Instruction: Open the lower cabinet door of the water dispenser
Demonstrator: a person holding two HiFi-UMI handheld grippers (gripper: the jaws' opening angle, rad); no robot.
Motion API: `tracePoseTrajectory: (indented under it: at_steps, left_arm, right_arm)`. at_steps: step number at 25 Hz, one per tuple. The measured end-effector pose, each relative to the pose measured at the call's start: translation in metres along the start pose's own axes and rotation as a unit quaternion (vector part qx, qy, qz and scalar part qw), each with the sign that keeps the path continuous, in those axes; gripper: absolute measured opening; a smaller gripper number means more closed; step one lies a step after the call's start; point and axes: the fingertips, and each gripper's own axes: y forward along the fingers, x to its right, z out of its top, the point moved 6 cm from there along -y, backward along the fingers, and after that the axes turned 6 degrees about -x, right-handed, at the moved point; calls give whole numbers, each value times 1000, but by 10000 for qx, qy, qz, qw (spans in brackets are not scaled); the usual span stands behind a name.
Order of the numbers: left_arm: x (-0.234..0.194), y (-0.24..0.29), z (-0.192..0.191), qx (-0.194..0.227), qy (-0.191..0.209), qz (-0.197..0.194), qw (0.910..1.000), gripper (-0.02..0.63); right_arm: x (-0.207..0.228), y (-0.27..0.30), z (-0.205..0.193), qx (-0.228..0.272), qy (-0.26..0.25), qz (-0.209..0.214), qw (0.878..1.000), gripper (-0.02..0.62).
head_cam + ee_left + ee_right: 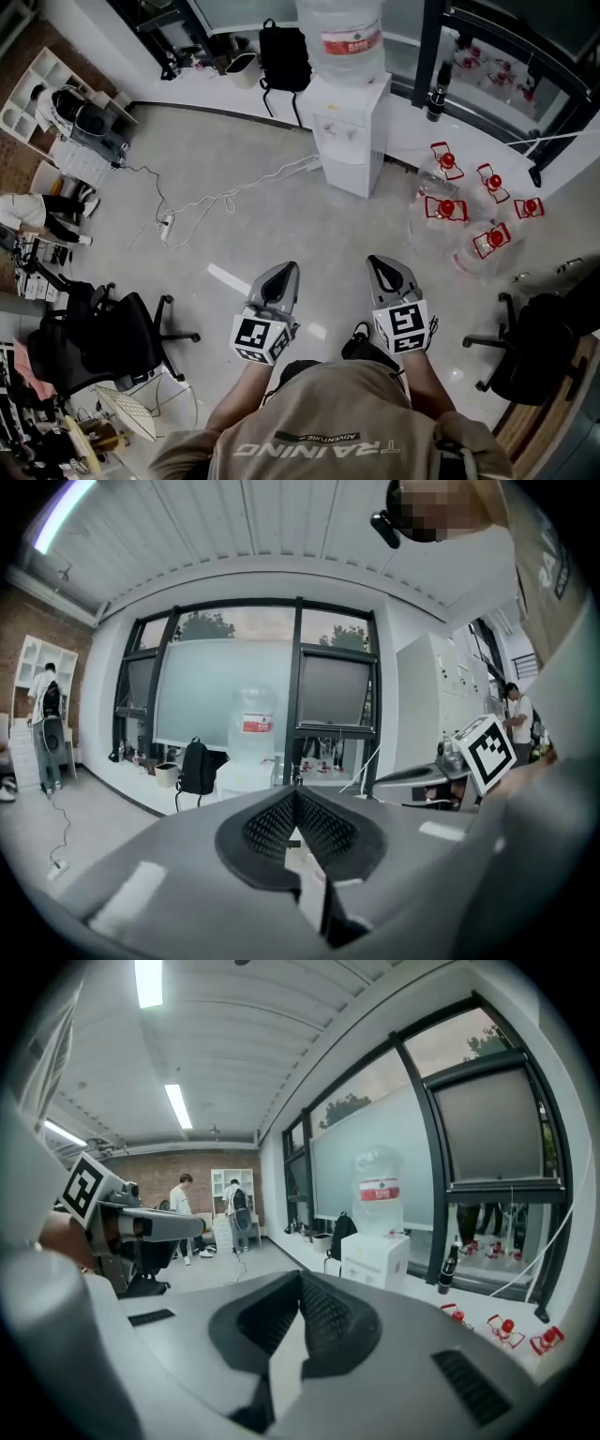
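The white water dispenser [352,131] stands against the window wall with a large bottle [342,33] on top. Its lower cabinet door [345,164] looks closed. Both grippers are held side by side in front of the person, well short of the dispenser. My left gripper [284,270] and my right gripper [380,262] are both shut with nothing between the jaws. In the left gripper view the jaws [295,791] meet at the tips and the dispenser [246,772] is far ahead. In the right gripper view the jaws [300,1275] are also together, with the dispenser [375,1260] ahead to the right.
Several empty jugs with red caps [469,220] lie on the floor right of the dispenser. A black backpack [284,56] leans left of it. A cable and power strip [167,225] cross the floor. Office chairs [103,337] [534,347] stand on both sides.
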Motion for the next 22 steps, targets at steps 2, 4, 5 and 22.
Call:
tracePoseTrajectory:
  at_steps: [2,4,5,22]
  left_arm:
    - [-9,14,0,-26,-224,78,9997,2]
    - [-18,25,2,-45,-238,184,9995,2]
    - [-22,30,3,-53,-215,212,9995,2]
    - [-154,42,18,80,172,-433,9989,2]
  right_arm:
    - [13,13,2,-13,-9,50,10000,9]
    - [23,27,4,-41,-3,96,9999,9]
    - [26,35,7,-50,52,135,9999,9]
    - [-23,132,70,-21,387,-326,9987,9]
